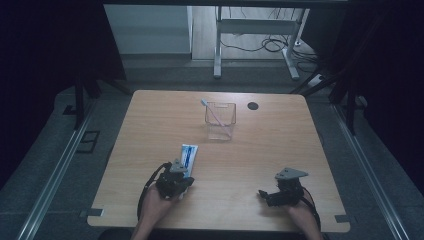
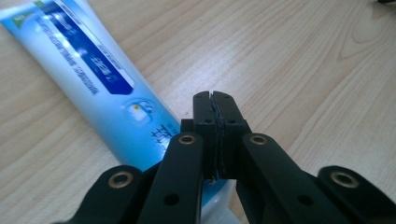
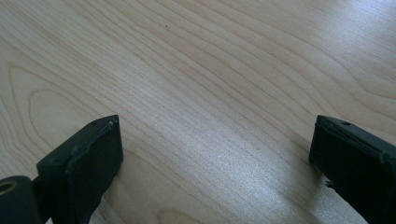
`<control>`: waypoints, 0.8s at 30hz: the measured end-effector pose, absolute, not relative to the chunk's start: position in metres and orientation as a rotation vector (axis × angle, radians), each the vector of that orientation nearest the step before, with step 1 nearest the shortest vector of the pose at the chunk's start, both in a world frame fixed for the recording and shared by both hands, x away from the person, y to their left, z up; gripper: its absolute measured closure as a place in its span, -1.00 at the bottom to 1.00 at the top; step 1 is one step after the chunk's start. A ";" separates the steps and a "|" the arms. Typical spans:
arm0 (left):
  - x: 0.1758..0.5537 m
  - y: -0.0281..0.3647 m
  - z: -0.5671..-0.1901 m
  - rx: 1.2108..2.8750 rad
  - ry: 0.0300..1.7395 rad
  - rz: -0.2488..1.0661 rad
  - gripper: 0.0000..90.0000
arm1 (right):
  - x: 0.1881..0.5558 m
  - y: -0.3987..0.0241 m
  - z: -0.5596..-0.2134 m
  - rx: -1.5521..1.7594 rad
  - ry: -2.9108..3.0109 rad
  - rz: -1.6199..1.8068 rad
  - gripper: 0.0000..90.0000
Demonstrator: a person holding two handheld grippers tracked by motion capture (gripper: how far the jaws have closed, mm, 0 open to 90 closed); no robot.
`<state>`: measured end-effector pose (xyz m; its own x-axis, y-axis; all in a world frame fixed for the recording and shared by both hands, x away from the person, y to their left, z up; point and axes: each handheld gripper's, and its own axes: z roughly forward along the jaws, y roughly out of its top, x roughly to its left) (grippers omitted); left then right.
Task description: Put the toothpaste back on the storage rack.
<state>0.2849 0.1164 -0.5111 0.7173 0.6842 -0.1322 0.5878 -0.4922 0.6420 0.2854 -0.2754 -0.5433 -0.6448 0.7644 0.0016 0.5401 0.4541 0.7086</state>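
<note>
My left gripper (image 2: 215,100), jaws pressed together on nothing, sits just right of the blue-and-white plastic toothpaste tube (image 2: 88,79), whose long axis runs alongside. My right gripper (image 3: 212,154) rests well apart, jaws wide.

Black left gripper (image 1: 181,186), brass rivets; right gripper (image 1: 262,194), grey plate.

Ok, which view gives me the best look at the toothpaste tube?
The left gripper view: the toothpaste tube lies close, its blue label plain. The high view shows it small, beside the left hand-held gripper.
</note>
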 end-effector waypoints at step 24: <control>0.292 0.157 -0.514 2.280 1.026 0.214 0.95 | 0.285 -0.275 -0.543 1.112 2.390 0.995 -0.94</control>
<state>0.2921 0.1571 -0.5143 0.6846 0.7218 -0.1014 0.6211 -0.5047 0.5996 0.2854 -0.2754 -0.5433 -0.6447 0.7644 0.0014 0.5397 0.4539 0.7090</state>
